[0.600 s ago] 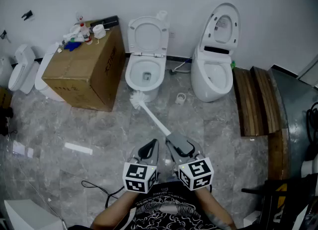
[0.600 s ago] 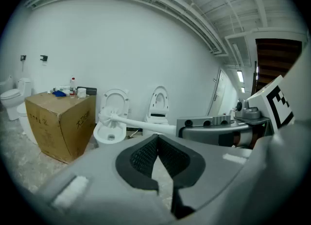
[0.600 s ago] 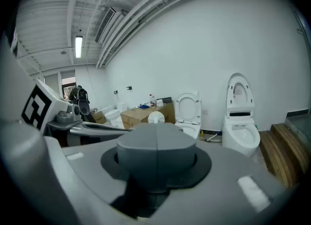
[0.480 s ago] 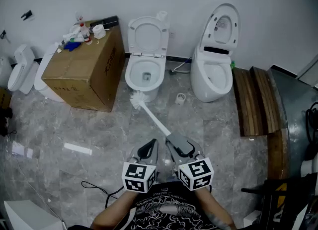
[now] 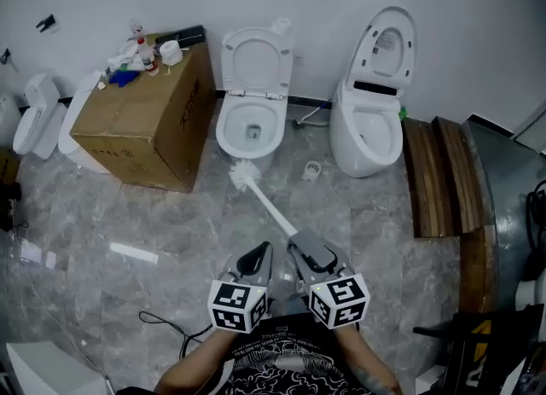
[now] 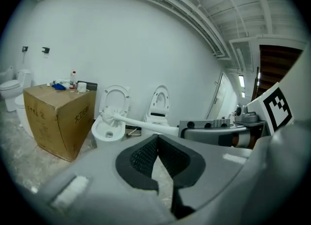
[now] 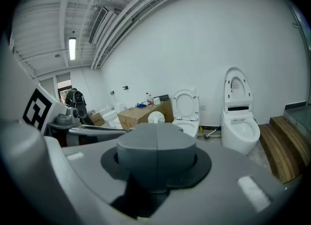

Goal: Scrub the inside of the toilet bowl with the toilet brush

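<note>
**Brush out front of the bowl, not in it**

- My right gripper [image 5: 300, 240] has its jaws closed tight on the near end of the toilet brush [image 5: 266, 204]. In the right gripper view the two jaws meet with no gap, and the white bristle head [image 7: 156, 117] pokes up just past them.
- My left gripper [image 5: 260, 254] sits just beside the right one, well back from the toilet bowl [image 5: 222, 131]. Its pads [image 6: 146, 153] touch at the tips and hold nothing.
- The brush handle slants from the right gripper toward the bowl. Its head lies just in front of the bowl's base, outside the rim. I can't tell if it touches the porcelain.
- The bowl's seat and lid stand up against the wall.
- A cardboard box [image 5: 141, 116] stands just left of the bowl, and a second toilet [image 5: 368, 133] to its right.
</note>
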`<state>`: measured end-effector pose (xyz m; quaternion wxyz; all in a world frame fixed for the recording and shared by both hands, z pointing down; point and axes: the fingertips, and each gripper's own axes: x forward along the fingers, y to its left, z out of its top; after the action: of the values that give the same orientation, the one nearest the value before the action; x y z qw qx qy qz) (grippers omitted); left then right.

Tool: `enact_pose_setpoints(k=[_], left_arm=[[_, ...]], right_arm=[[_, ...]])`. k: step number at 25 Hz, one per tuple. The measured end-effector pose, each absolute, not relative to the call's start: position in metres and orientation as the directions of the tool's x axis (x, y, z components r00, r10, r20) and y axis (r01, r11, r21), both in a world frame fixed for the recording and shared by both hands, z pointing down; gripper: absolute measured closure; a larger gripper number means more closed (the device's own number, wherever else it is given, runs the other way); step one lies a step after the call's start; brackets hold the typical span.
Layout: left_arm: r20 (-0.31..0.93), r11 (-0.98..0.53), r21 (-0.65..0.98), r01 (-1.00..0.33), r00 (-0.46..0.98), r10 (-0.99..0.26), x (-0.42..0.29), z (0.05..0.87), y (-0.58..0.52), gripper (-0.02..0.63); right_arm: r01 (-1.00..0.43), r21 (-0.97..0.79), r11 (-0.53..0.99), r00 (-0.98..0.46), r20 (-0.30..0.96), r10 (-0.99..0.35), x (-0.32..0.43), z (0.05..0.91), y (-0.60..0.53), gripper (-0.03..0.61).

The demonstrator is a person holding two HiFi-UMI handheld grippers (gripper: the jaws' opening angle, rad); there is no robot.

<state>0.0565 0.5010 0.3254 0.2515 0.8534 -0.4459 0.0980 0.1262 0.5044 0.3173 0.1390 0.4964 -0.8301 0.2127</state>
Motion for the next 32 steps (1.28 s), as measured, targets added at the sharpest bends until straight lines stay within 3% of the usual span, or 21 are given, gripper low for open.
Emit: enact_pose_setpoints(k=[10,22,32], left_arm=[[0.445,-0.429,0.368,-0.825,0.562,-0.698,0.102,0.345,0.429,0.611],[0.532,-0.425,0.245,-0.872,0.487,-0.693,0.152,0.352,0.335,0.617],[0.515,-0.393,0.135,-0.910,0.403,-0.756,0.152,0.350,0.287,0.617]], right_arm=[[-0.855,-0.244,0.457,-0.518,0.445,-0.731,0.166,0.337,0.430,0.430],[-0.785,-0.290,0.547,-0.618,0.434,-0.656,0.228,0.353,0.324,0.430],[-0.761,-0.293,0.579,-0.644,0.450,-0.618,0.245,0.369,0.277,0.430]])
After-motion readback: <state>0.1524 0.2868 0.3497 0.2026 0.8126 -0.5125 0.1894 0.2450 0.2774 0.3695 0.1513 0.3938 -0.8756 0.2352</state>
